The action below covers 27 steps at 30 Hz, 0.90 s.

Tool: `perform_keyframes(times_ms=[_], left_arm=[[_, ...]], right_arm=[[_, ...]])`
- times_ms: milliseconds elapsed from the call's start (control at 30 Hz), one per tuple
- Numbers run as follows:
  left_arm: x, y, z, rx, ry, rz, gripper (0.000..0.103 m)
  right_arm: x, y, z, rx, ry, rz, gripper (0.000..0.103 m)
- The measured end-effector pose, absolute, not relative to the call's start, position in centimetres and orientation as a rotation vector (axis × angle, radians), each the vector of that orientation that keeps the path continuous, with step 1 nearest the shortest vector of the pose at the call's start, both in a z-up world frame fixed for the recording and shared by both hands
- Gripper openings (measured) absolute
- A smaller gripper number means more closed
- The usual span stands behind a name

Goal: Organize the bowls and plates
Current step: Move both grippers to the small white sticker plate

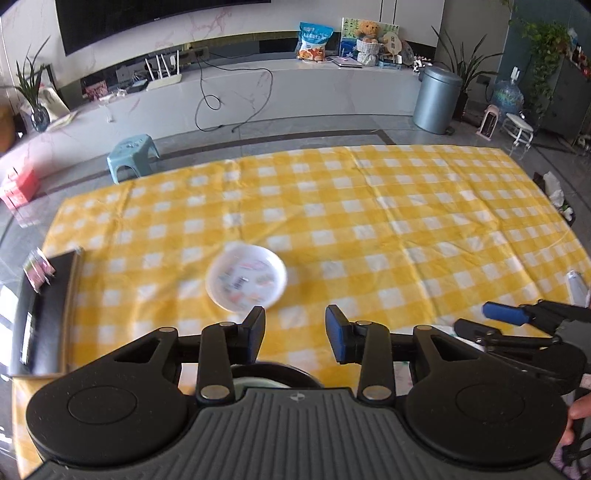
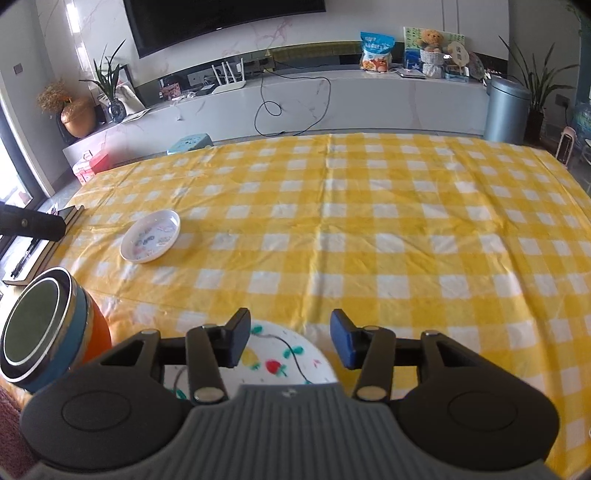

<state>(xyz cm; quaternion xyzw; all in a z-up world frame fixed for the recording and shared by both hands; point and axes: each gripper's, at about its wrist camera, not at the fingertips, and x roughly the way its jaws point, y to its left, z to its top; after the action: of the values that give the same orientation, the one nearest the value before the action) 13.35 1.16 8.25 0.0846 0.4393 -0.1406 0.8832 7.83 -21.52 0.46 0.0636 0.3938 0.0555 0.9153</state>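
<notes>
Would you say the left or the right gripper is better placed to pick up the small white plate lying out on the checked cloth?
Probably the left. The small plate lies just beyond the open left gripper. The right gripper, also open, hangs over the fruit-patterned plate, farther from it.

Premises present as a home living room: a large wall-mounted television (image 2: 221, 18) above a long marble-look media console (image 2: 332, 99) carrying a router (image 2: 231, 79), a teddy bear (image 2: 432, 38) and a snack bag (image 2: 376, 51), with potted plants (image 2: 535, 74), a pedal bin (image 2: 506, 109) and a table under a yellow checked cloth (image 2: 369, 221).
</notes>
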Motion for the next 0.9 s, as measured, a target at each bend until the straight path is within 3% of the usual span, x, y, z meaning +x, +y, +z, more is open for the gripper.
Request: perform_keyframes(times_ms=[233,567,667,900], left_arm=[[17.0,4.0,7.5,0.241,0.877,-0.285,0.05],[23.1,8.0,3.7,0.183,0.961,-0.328,0.052],[24.6,8.7,1.8,0.153,1.009,-0.338,0.052],[26.6,9.1,-1.6,0.112,1.078,-0.359,0.04]], right_arm=[[11.6,-17.9,1.1,0.077,0.817,0.167,0.059],[18.3,-13.6,-0.4,0.091,0.878,0.223,0.058],[20.3,-12.7,-1.2,0.161,0.928,0.246,0.052],[23.0,-10.3,-2.8,0.196,0.98,0.245,0.042]])
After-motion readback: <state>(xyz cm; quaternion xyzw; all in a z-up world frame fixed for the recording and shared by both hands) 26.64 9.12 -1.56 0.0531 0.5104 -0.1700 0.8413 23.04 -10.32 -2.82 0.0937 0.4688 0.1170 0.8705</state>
